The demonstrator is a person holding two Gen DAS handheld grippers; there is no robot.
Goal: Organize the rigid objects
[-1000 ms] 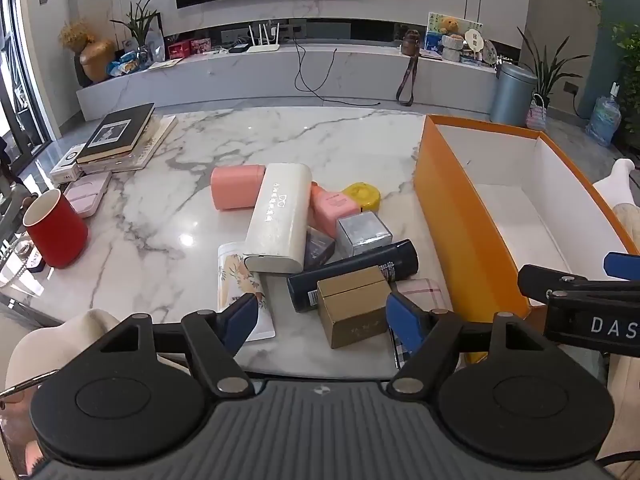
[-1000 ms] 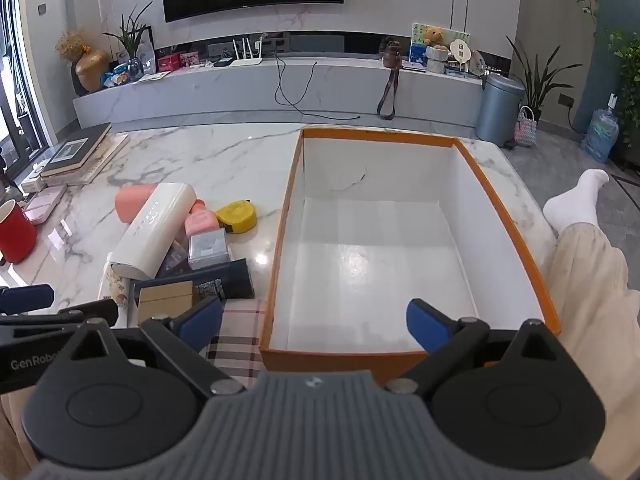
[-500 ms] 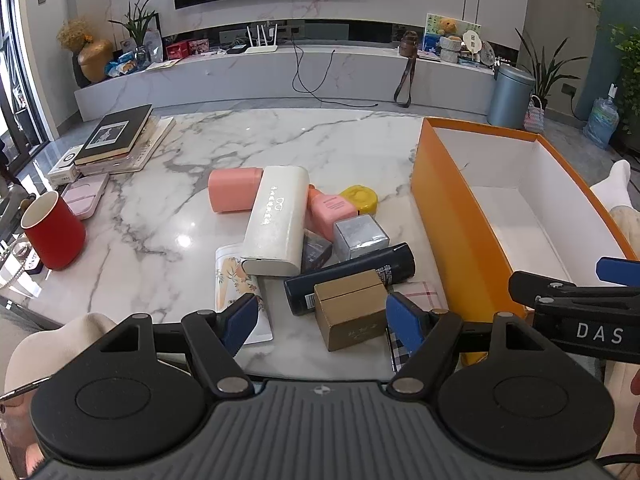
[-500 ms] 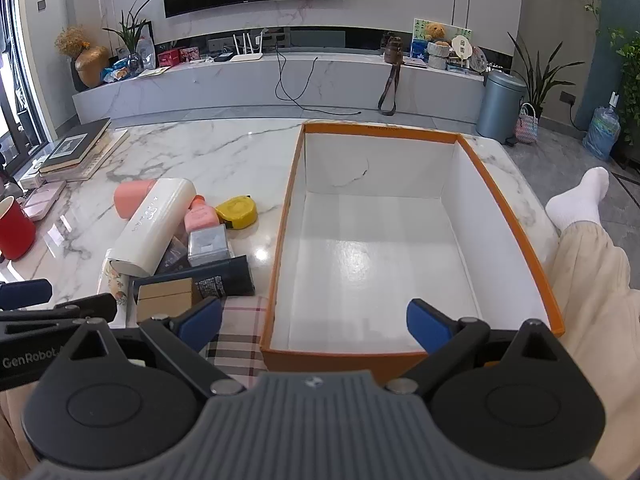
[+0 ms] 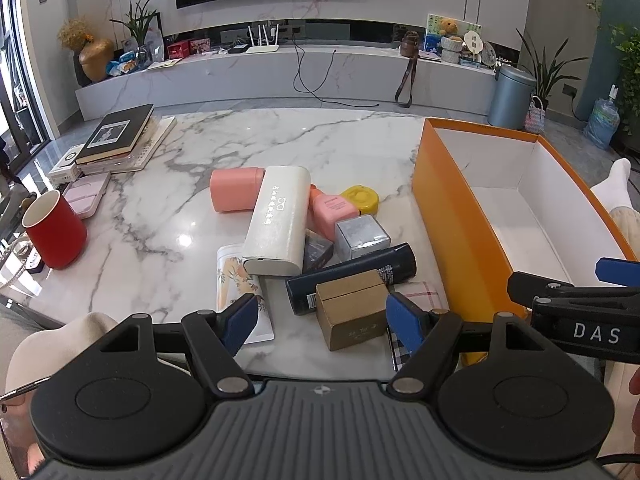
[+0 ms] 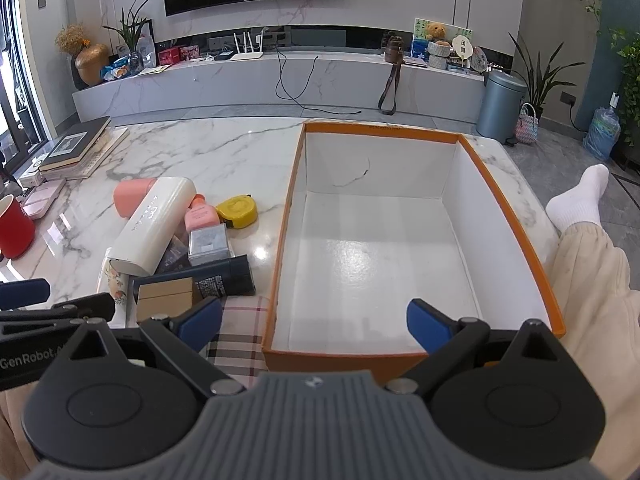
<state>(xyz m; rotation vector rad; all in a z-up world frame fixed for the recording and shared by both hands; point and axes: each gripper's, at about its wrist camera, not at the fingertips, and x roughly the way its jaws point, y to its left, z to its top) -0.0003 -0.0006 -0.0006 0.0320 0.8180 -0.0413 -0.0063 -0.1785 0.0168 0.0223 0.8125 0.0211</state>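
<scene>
— Carton point(image 5: 350, 307) sits where?
— At the table's point(image 5: 360, 148) near edge, just ahead of the left gripper point(image 5: 320, 320), jaws apart, empty.
— Right gripper point(image 6: 314, 325)?
— Apart too, facing the box point(image 6: 516, 240).

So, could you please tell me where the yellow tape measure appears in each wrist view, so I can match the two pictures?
Left wrist view: the yellow tape measure lies centre-right, behind the pink bottle, left of the orange box.
Right wrist view: it lies left of centre, right of the pink bottle, near the box's left wall.
Shared landmark: the orange box.
</scene>
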